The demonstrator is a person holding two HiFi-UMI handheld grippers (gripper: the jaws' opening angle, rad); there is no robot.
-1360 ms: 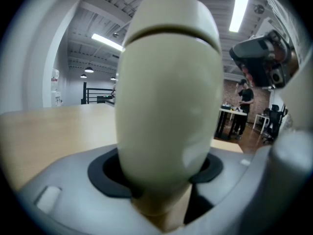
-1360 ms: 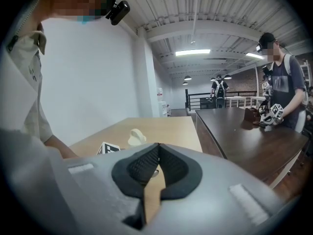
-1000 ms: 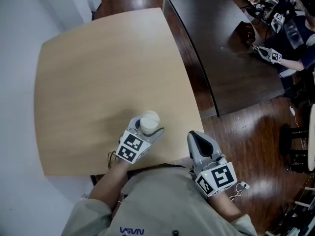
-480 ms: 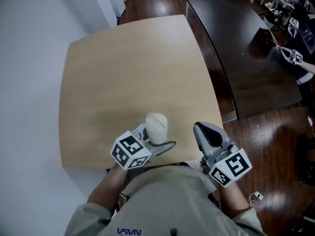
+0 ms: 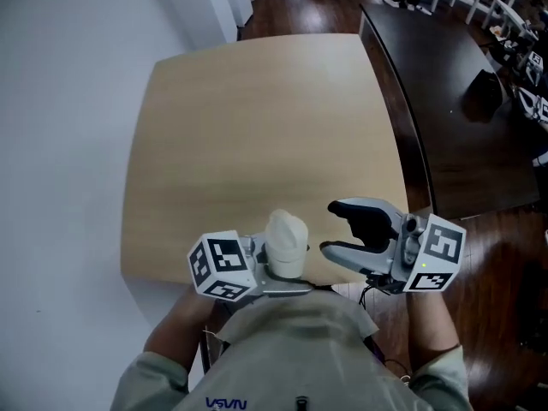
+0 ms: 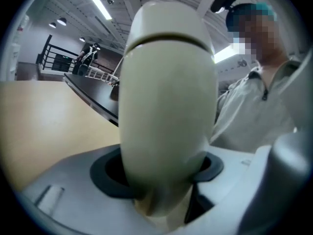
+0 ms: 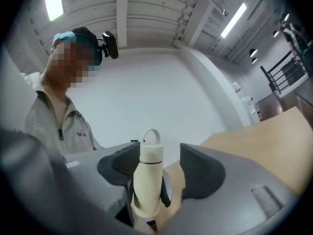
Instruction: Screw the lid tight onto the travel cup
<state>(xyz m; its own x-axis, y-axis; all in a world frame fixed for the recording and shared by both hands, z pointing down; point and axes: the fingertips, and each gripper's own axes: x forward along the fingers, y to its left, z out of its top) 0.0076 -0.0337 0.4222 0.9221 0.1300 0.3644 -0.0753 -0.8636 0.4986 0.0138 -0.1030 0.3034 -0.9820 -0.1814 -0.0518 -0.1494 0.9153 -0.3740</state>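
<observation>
The cream travel cup (image 5: pixel 285 247) stands upright at the table's near edge, its lid (image 5: pixel 287 227) on top. My left gripper (image 5: pixel 287 274) is shut on the cup's lower body. In the left gripper view the cup (image 6: pixel 168 111) fills the middle, and a seam marks off the lid (image 6: pixel 168 23). My right gripper (image 5: pixel 330 228) lies on its side to the right of the cup and points at it. Its jaws are opening with nothing between them. The right gripper view shows the cup (image 7: pixel 145 185) and its looped lid (image 7: pixel 150 148) ahead of the right gripper (image 7: pixel 156 168).
The tan table (image 5: pixel 257 127) stretches away from me. A dark table (image 5: pixel 437 84) stands to the right over a wooden floor (image 5: pixel 505 255). A white wall (image 5: pixel 60 144) runs along the left. My torso (image 5: pixel 291 349) is close behind the cup.
The cup in my left gripper has come nearer to my body at the table's edge. My right gripper has turned to point left at the cup, and its jaws have parted.
</observation>
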